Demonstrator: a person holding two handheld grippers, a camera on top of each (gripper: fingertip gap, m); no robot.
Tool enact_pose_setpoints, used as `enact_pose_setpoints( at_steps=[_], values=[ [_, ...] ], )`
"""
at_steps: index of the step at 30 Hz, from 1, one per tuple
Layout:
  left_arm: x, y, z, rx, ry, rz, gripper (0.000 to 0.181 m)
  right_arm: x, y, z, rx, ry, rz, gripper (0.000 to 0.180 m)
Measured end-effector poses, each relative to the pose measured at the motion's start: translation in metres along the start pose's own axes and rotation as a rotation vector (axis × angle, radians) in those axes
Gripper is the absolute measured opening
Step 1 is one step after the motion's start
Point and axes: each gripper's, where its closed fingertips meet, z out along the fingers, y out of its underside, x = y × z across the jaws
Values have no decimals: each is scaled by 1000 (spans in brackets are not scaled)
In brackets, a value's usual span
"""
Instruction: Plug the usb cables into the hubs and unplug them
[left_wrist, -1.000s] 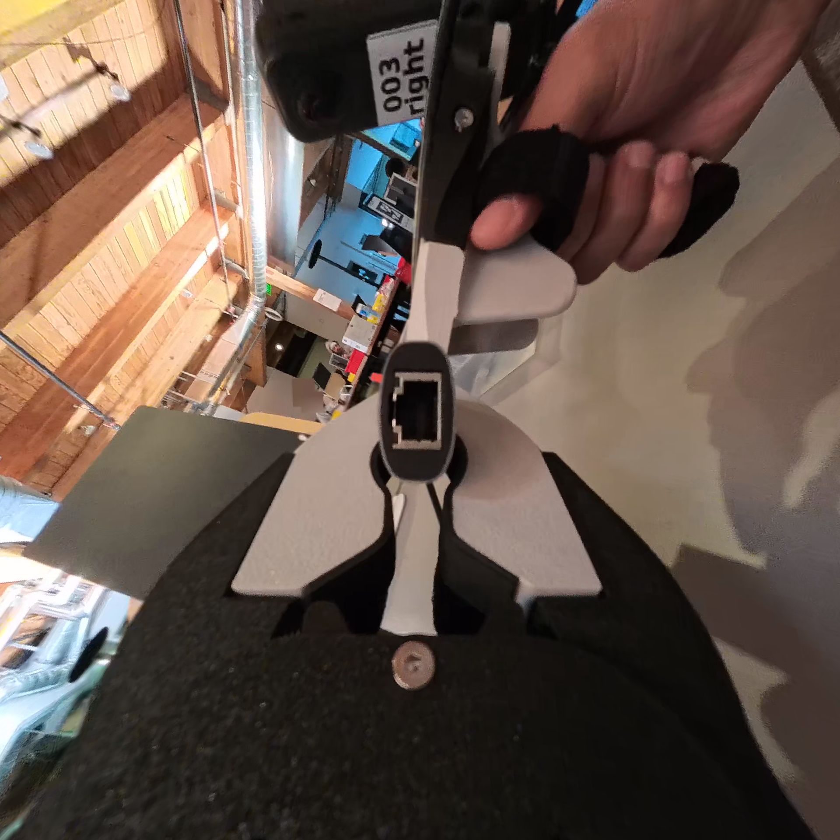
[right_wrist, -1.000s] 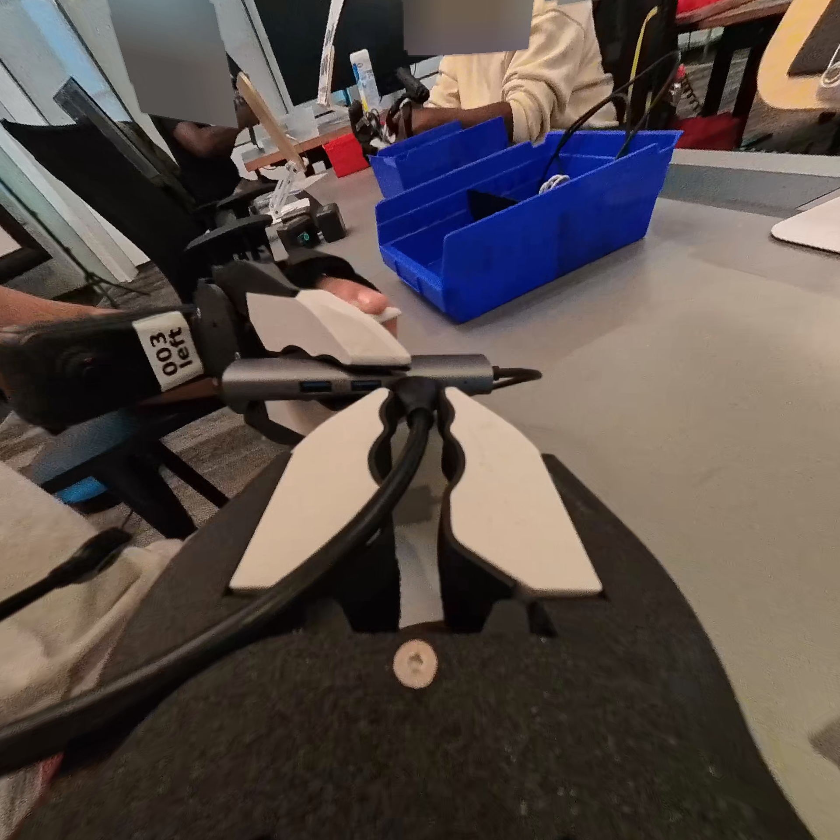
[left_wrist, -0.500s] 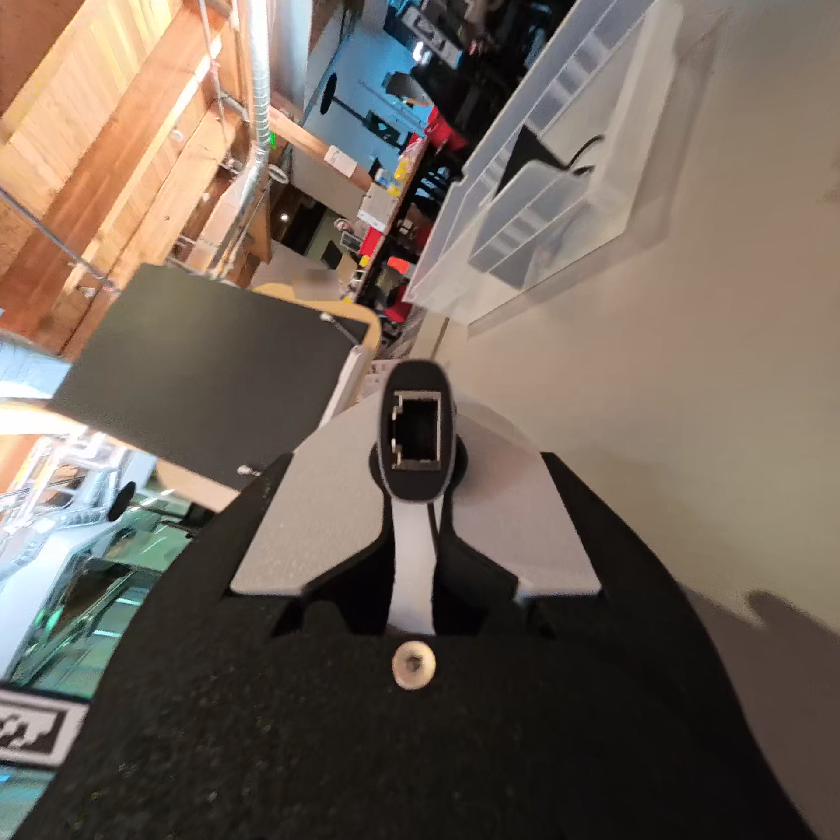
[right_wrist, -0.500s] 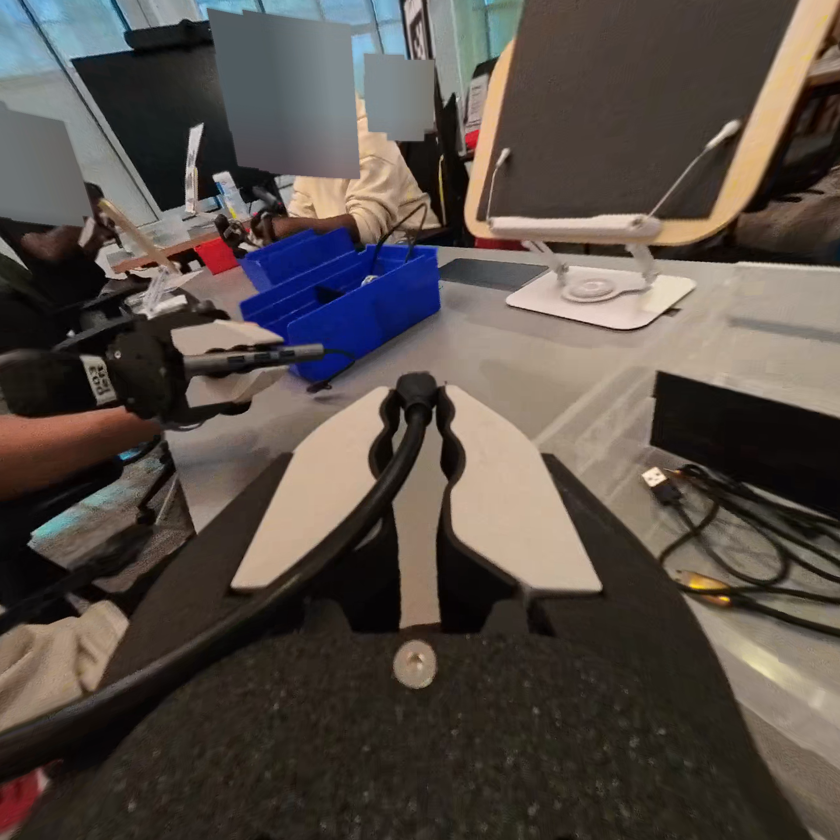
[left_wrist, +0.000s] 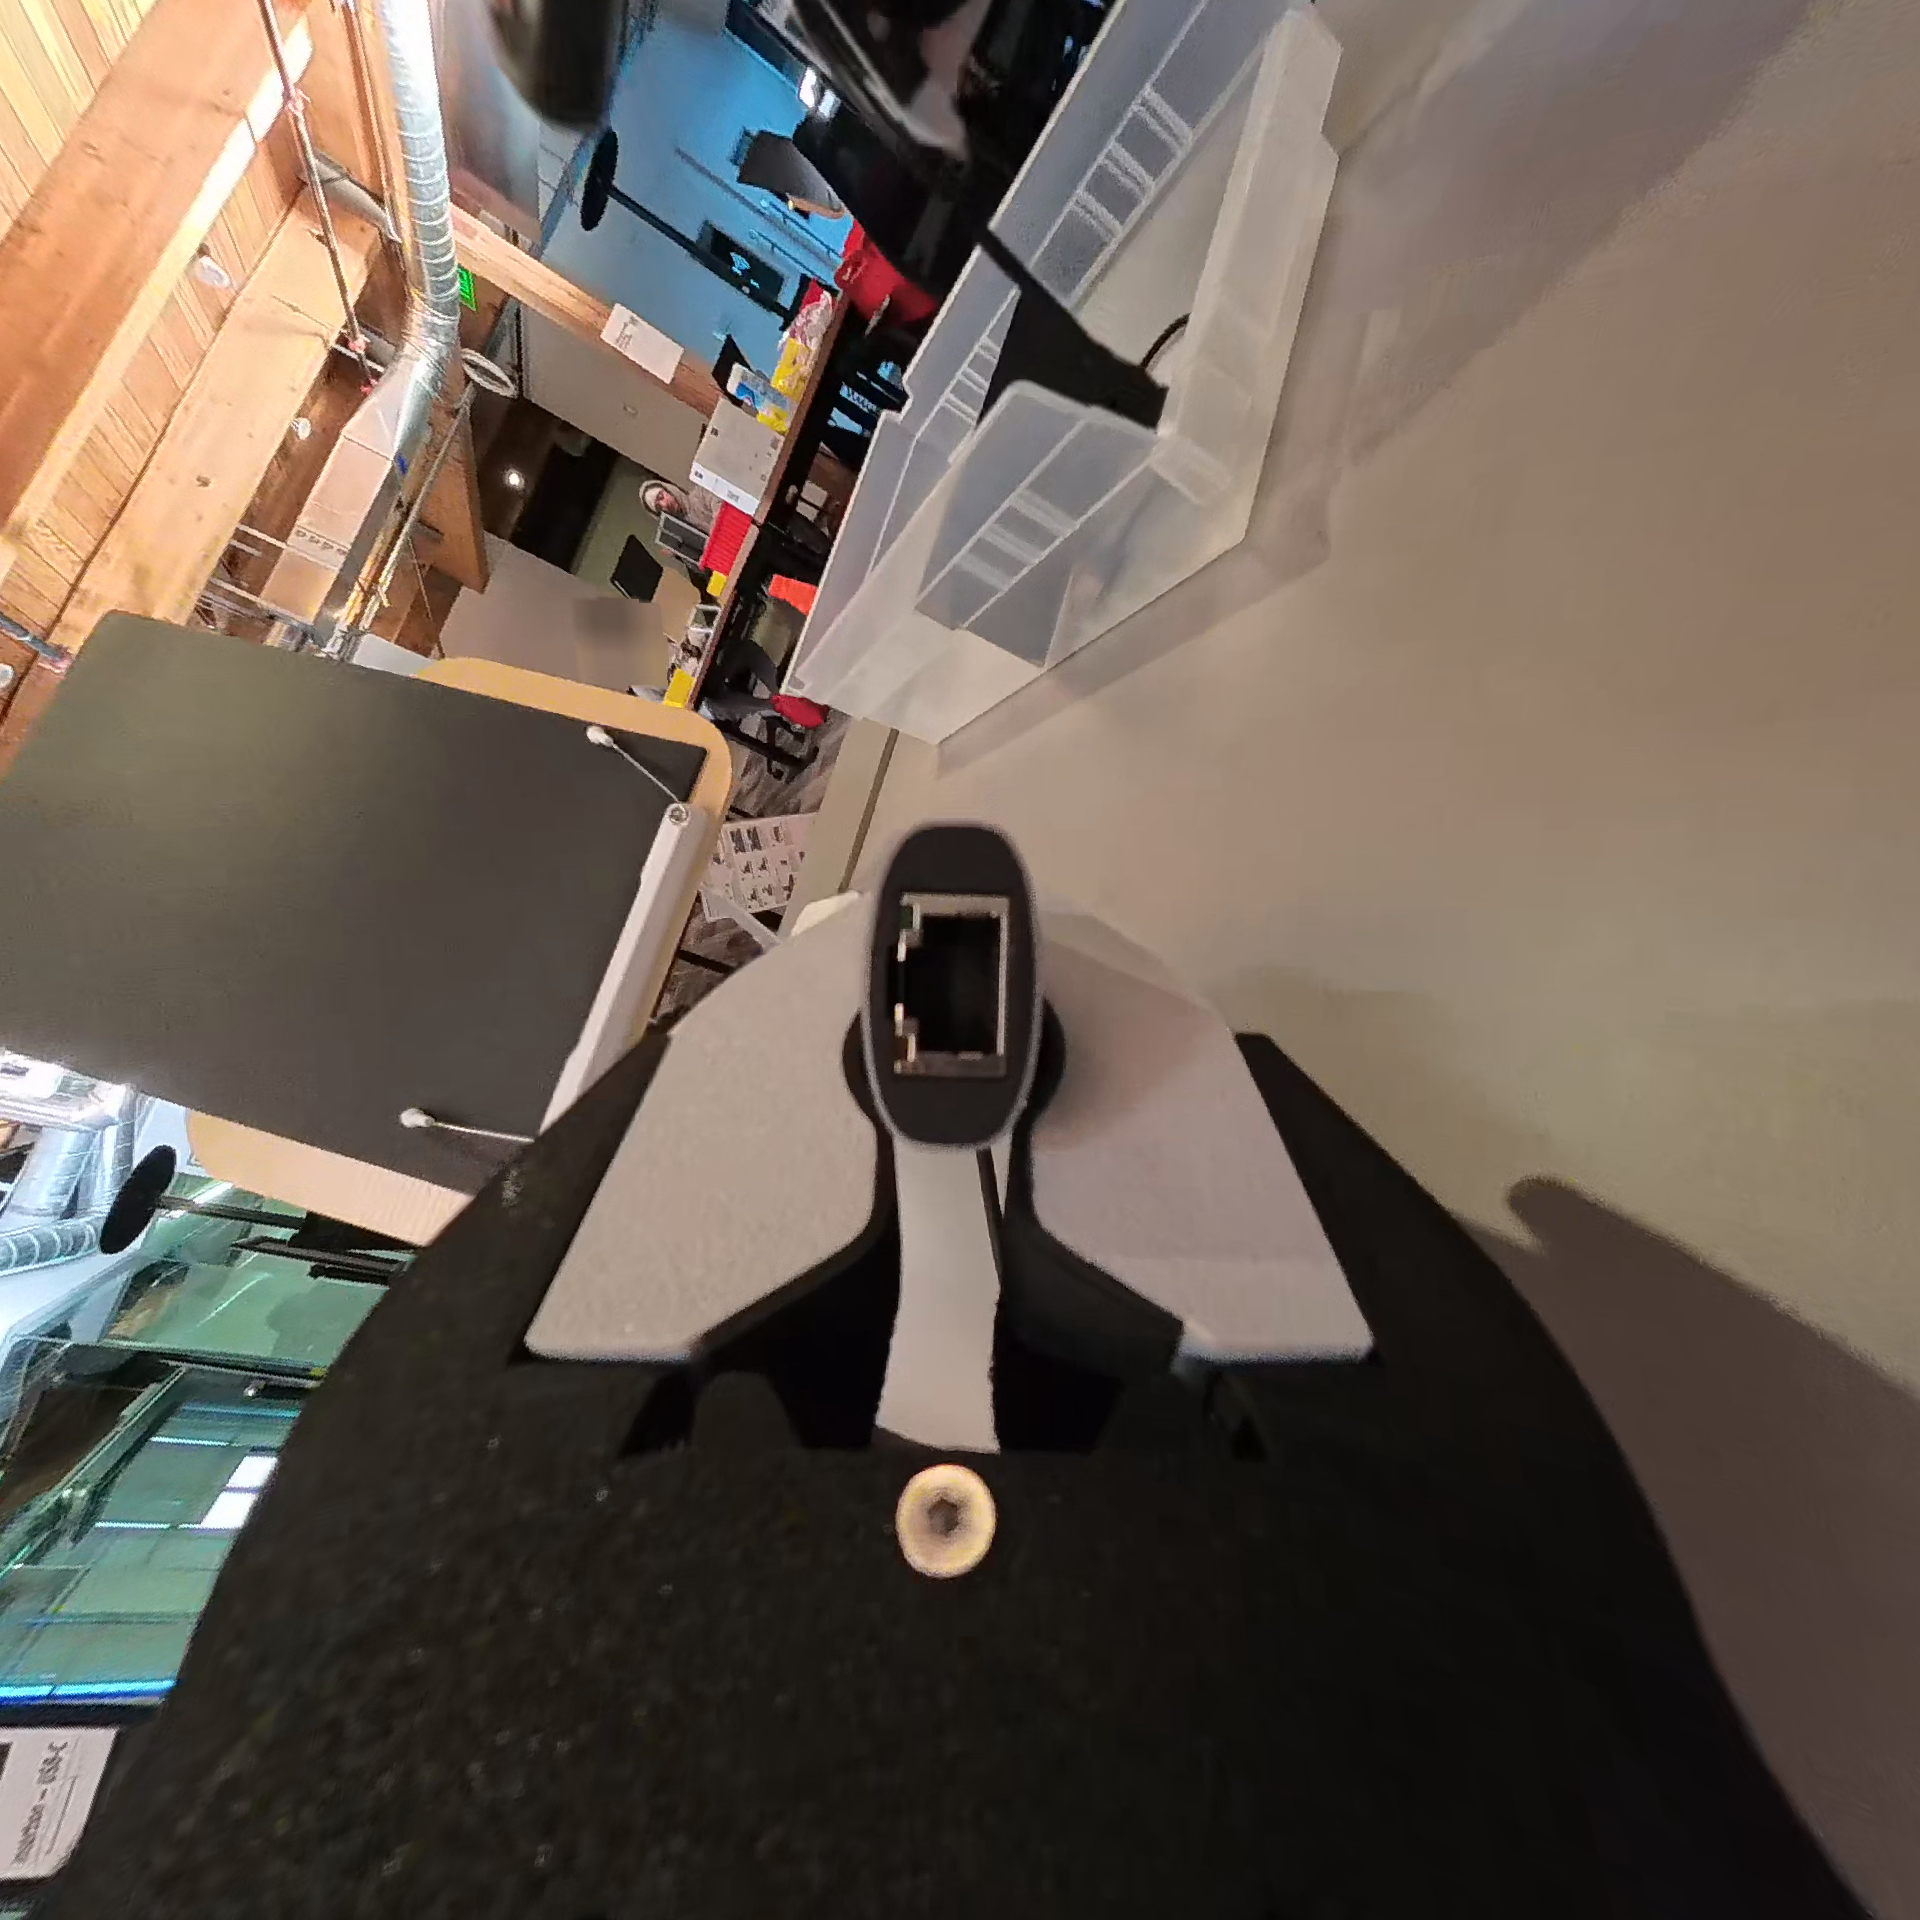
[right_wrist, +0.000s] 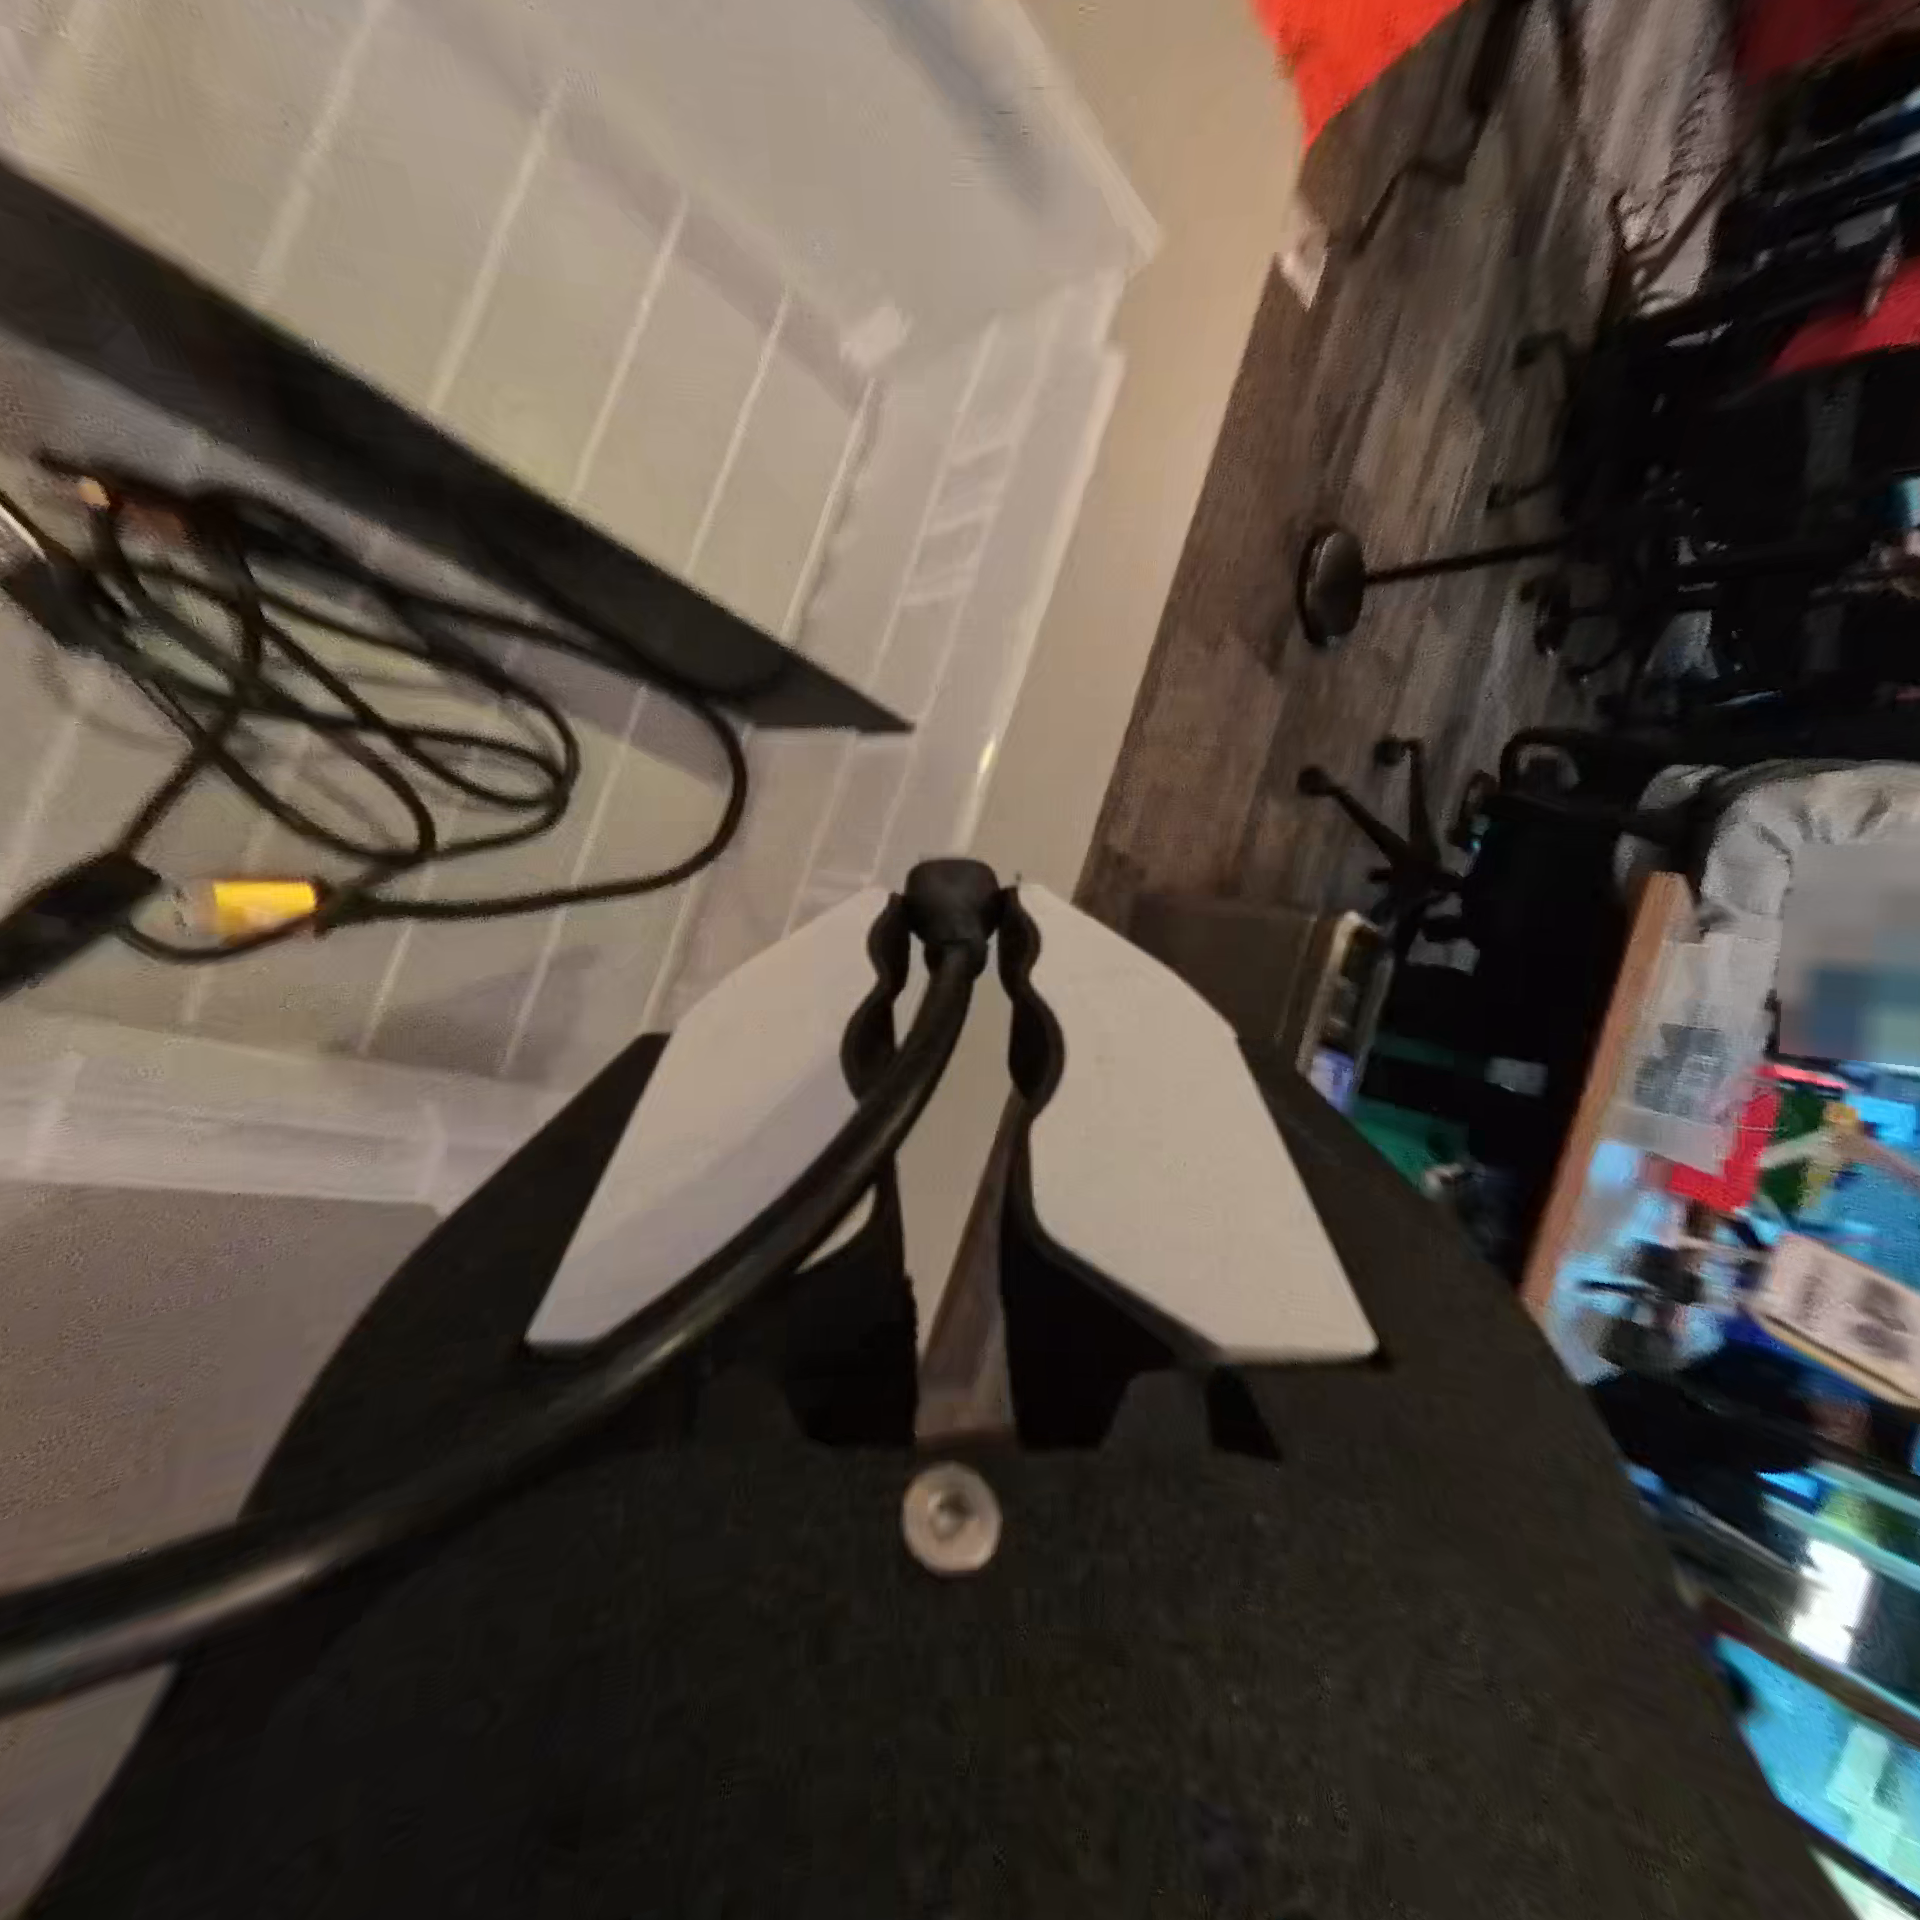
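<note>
Left wrist view: left tool (left_wrist: 951, 1023) clamped on hub (left_wrist: 951, 997), end port facing camera, held above pale surface (left_wrist: 1507, 727); clear bin (left_wrist: 1122, 416) farther ahead. Right wrist view, blurred: right tool (right_wrist: 954, 914) pinched on black usb cable (right_wrist: 727, 1288) at plug, cord trailing back-left; loose cables (right_wrist: 364, 748) in clear tray ahead-left.

Dark grey hub (left_wrist: 951, 1023) with silver port, pale grey fingers (left_wrist: 748, 1153) in black mounts, black cable (right_wrist: 727, 1288), yellow-tipped plug (right_wrist: 255, 902) among black cables (right_wrist: 416, 748), translucent clear bins (left_wrist: 1091, 457), off-white worktop (left_wrist: 1507, 779), black panel (left_wrist: 312, 873) edged in light wood.
</note>
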Motion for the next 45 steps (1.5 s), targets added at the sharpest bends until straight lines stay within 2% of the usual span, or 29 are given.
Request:
enact_pose_setpoints(
  at_steps=[3,5,8,11,15,17,21,24,26,28,29,31,32,35,38,39,42,43,44,45],
  values=[
    [1,4,-1,-8,11,-7,16,-38,21,33,-245,-45,-309,17],
    [1,6,0,-9,15,-20,16,-63,24,49,-315,-132,-419,17],
    [0,6,0,-9,17,-17,17,-90,31,65,-420,-289,-461,17],
    [-2,6,-2,-8,12,-4,17,-101,28,75,-432,-383,-448,19],
    [-2,6,-2,-5,16,-5,17,-117,33,68,-429,-585,-375,45],
    [0,8,-1,-7,24,-3,16,-115,33,60,-398,-646,-334,51],
    [3,9,0,-5,35,6,17,-99,25,44,-271,-676,-246,51],
    [2,8,1,-2,32,-6,17,-77,15,29,-152,-582,-194,46],
    [-2,6,-1,15,15,-34,16,-75,-7,5,20,-540,-130,43],
    [-9,3,-3,33,-11,-58,16,-104,-40,-49,315,-628,-83,44],
    [-13,2,-5,46,-21,-84,16,-129,-56,-85,494,-728,-66,44],
    [-19,-2,-7,84,-15,-183,16,-190,-62,-154,753,-997,-105,45],
    [-21,-5,-8,113,7,-260,16,-217,-59,-175,829,-1064,-144,47],
    [-28,-17,-15,244,128,-563,16,-281,-56,-200,975,-1114,-222,50],
    [-29,-30,-23,380,314,-814,16,-307,-64,-215,1073,-1176,-203,49],
    [-33,-33,-26,424,331,-874,16,-313,-66,-220,1091,-1202,-206,49],
    [-37,-43,-33,518,411,-991,16,-330,-69,-227,1099,-1240,-255,43],
    [-36,-45,-35,537,438,-1007,16,-331,-72,-230,1126,-1242,-242,38],
    [-36,-46,-35,545,439,-1016,17,-332,-70,-236,1152,-1273,-251,20],
    [-36,-46,-36,553,441,-1021,17,-333,-69,-237,1157,-1275,-254,20]
  ],
)
